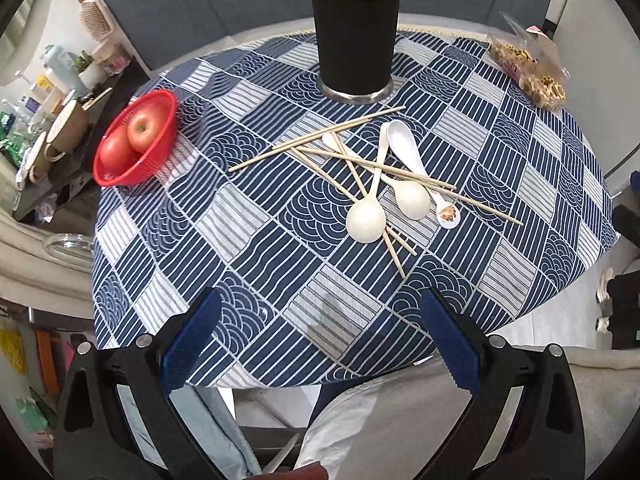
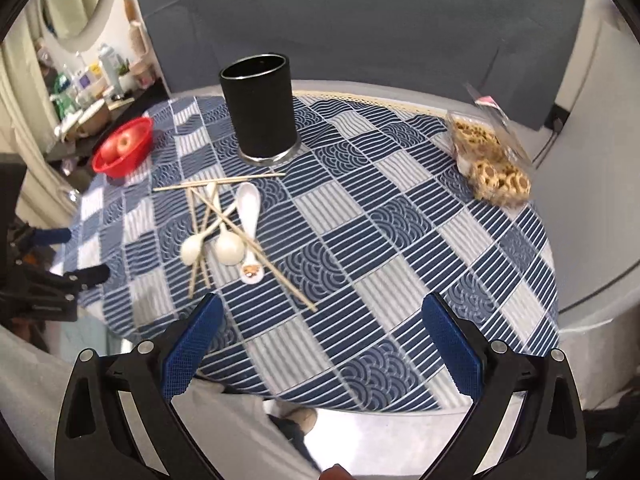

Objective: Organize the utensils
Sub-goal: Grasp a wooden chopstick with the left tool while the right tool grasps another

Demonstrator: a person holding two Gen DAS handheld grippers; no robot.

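The right view is motion-blurred. The tall black cylindrical holder [image 1: 355, 38] stands far ahead of both grippers' fingers, the heap of wooden chopsticks and white spoons [image 1: 376, 176] nearer. Left gripper [image 1: 320, 336] and right gripper [image 2: 320, 340] gape, empty.

text: none legible | shelf bottles [image 1: 60, 68]: labels perhaps printed, too blurred to read

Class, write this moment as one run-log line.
left gripper: open, empty | right gripper: open, empty | spoons and chopsticks: jumbled on tablecloth | black holder: upright
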